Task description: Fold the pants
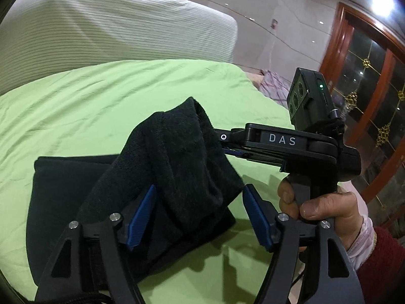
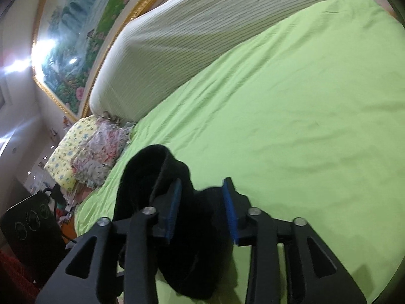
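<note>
The right gripper [image 1: 222,143] pinches the black pants [image 1: 162,177] above the green sheet [image 1: 101,106]; the left gripper [image 1: 200,215] gapes wide; lay the fold down flat, edges matched.

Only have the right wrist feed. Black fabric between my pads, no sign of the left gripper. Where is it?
Observer: The left gripper is open, with one blue pad on each side of the lifted fold of the pants, not closed on it.
Operator: Rest of the pants?
Observer: A flat layer lies on the green sheet, beneath the lifted fold and extending to its left in the left wrist view.
</note>
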Motion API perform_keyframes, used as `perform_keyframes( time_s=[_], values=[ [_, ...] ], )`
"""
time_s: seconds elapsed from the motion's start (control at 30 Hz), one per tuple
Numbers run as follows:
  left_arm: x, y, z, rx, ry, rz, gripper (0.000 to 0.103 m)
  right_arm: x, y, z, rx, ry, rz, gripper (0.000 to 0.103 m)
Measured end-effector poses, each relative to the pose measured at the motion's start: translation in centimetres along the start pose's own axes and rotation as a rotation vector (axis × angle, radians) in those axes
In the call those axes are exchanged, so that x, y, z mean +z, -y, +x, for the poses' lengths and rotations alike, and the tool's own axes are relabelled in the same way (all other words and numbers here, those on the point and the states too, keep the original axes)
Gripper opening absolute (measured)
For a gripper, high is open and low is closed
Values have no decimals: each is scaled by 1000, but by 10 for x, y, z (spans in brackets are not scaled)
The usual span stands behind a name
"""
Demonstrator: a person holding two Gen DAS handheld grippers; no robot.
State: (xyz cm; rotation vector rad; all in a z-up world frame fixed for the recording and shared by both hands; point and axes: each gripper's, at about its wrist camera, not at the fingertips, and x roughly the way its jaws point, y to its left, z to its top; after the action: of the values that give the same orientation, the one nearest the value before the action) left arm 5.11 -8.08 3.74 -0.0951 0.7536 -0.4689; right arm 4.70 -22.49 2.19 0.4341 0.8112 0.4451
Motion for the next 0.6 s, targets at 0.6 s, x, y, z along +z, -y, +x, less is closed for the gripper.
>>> perform_keyframes(
  time_s=[0.6],
  values=[
    [4,-68,-49,44,17,-166,81,-24,-12,-51,-90,106,81,58]
  ],
)
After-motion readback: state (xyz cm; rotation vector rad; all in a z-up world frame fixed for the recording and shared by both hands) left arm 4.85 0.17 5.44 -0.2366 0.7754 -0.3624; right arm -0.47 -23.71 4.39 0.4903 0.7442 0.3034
